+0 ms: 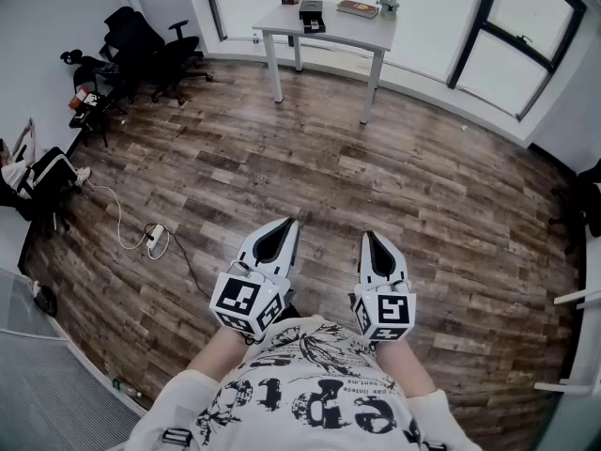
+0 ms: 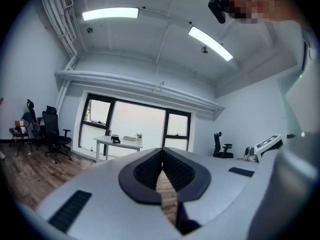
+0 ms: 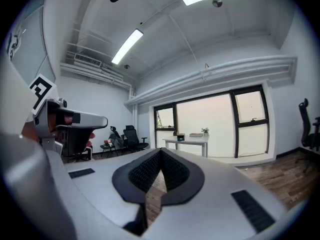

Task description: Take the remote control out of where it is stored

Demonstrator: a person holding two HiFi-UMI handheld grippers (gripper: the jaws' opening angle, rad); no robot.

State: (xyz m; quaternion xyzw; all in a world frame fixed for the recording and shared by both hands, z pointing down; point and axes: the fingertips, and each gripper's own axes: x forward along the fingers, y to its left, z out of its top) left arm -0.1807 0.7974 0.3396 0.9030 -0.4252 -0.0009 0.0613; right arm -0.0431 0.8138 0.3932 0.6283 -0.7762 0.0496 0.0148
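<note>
No remote control shows in any view. My left gripper (image 1: 286, 224) and right gripper (image 1: 369, 238) are held side by side at waist height, pointing level across the room over the wooden floor. Each one's jaws meet at the tips with nothing between them, as both the left gripper view (image 2: 162, 150) and the right gripper view (image 3: 160, 150) show. Far ahead a white table (image 1: 347, 28) stands by the window, bearing a black box (image 1: 311, 15), a book (image 1: 358, 8) and a small plant (image 1: 387, 6). Both grippers are well short of it.
Black office chairs (image 1: 150, 50) cluster at the far left. A power strip with a white cable (image 1: 155, 241) lies on the floor to my left. Dark-framed windows (image 1: 512, 36) line the far wall. White furniture edges (image 1: 575, 299) show at the right.
</note>
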